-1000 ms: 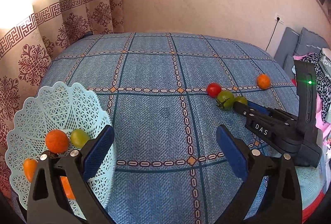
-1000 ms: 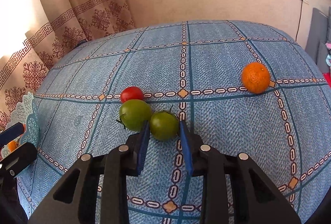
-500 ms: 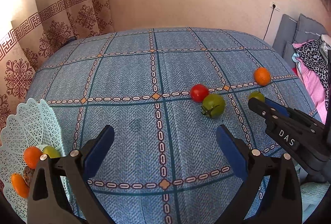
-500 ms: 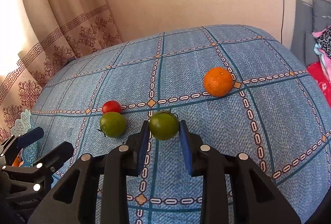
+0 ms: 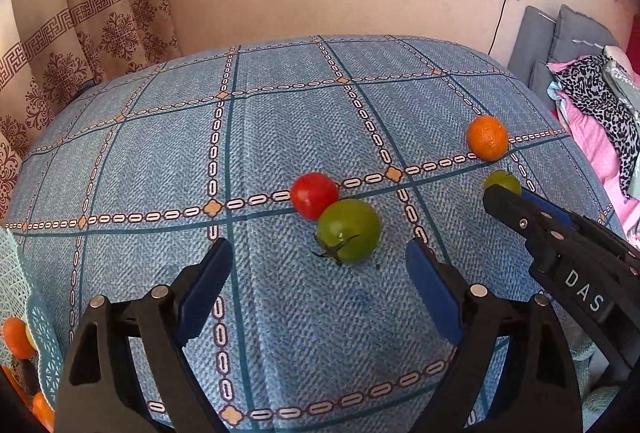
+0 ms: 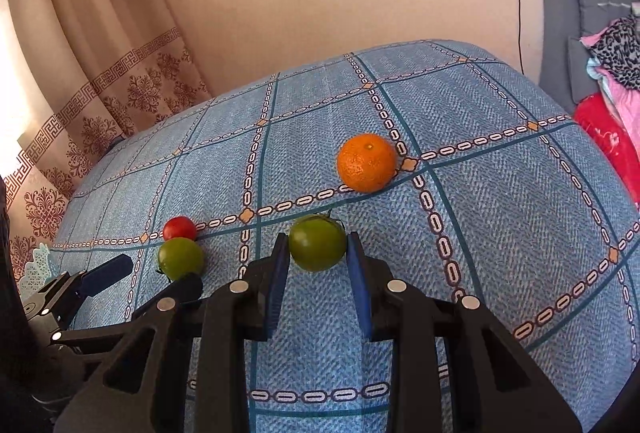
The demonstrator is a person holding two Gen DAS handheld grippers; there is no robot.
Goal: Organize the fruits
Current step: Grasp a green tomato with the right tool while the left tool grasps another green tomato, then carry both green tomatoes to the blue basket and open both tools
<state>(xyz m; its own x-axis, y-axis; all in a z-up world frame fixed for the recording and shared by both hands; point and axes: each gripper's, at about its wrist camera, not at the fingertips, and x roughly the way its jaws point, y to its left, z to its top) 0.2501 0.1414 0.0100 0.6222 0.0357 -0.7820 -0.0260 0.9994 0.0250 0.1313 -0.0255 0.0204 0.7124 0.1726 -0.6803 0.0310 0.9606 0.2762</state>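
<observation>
- You are working over a blue checked bedspread (image 5: 280, 121) in a room with a beige wall, a patterned curtain (image 5: 80, 45) on the left and grey cushions (image 6: 576, 33) with piled clothes on the right.
- Your right gripper (image 6: 318, 265) is clamped on a small green tomato (image 6: 317, 243); it is smooth, round, with its stem end facing away, and both blue pads touch its sides.
- Your left gripper (image 5: 320, 273) is spread wide with nothing between its pads, hanging just short of a larger green tomato (image 5: 349, 231), whose dry stem points toward you.
- That larger tomato touches a red tomato (image 5: 314, 195); an orange (image 6: 367, 162) lies apart, beyond the held tomato.
- A pale lattice basket (image 5: 44, 337) holding more fruit shows at your left edge.
- Compared with a second ago, the held tomato has left its neighbour, the left gripper has come nearer the pair, and the basket has slid almost out of sight.
</observation>
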